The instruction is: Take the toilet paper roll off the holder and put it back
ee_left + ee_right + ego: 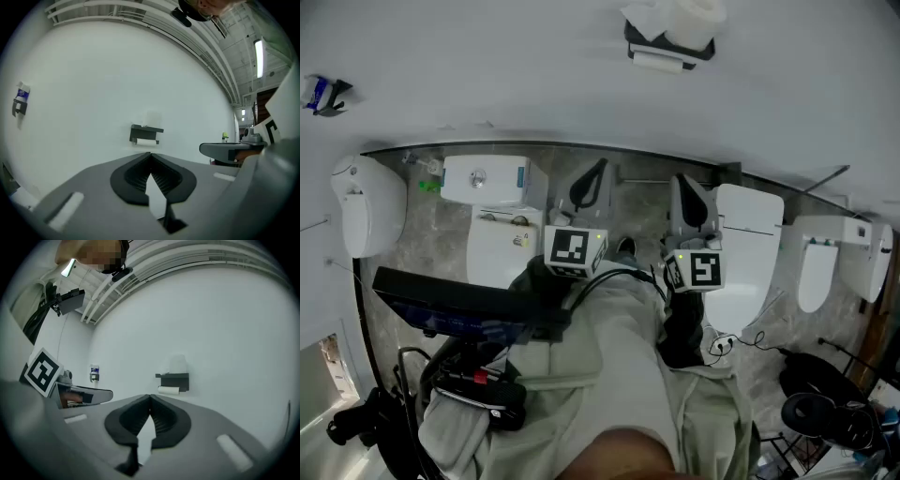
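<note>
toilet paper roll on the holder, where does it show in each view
Head view: the toilet paper roll is at the top edge, right of centre, under the black holder.
Left gripper view: the roll is near centre, just above the jaws.
Right gripper view: the roll is slightly right of centre, above the jaws.
Shared landmark: the black holder directly above the roll.

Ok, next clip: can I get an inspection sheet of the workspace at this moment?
Surface: white wall; grey tiled floor below.
Job's things: toilet paper roll on the black holder; what looks like a spare roll on its shelf.
Clutter: blue-and-white item on a wall bracket.
Grippers: left gripper and right gripper both shut, empty, away from the holder.
Cables: black cable over the person's lap; loose cables on the floor.
Surroundings: toilets along the wall; black gear lower left.
</note>
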A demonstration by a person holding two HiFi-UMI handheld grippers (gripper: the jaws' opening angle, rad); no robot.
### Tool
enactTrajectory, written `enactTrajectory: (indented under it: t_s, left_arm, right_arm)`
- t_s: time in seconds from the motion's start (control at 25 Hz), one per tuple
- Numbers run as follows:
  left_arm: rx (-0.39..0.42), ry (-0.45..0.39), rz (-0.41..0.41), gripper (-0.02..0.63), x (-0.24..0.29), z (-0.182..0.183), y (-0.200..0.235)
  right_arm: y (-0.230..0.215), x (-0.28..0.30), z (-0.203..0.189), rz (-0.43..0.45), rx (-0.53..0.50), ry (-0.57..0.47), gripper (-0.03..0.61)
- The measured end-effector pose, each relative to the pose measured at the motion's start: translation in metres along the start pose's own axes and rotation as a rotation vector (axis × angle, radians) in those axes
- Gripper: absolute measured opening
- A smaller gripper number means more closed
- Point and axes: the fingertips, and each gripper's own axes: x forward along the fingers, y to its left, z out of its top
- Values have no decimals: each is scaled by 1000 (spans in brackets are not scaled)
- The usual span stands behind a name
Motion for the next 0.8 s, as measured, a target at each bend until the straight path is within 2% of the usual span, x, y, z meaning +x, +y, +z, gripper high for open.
enactTrajectory:
  t_s: [0.32, 0.56, 0.8]
  left_arm:
    - [0, -7, 29, 8, -4, 0, 12]
    - [-1, -7, 29, 8, -8, 1, 12]
    - [-5, -9, 27, 8, -9, 1, 15]
  right_arm:
    - [10, 7, -2, 24, 5, -7, 2]
    - [5, 3, 3, -7, 50, -44, 2]
    - [-3, 13, 11, -20, -29, -45, 2]
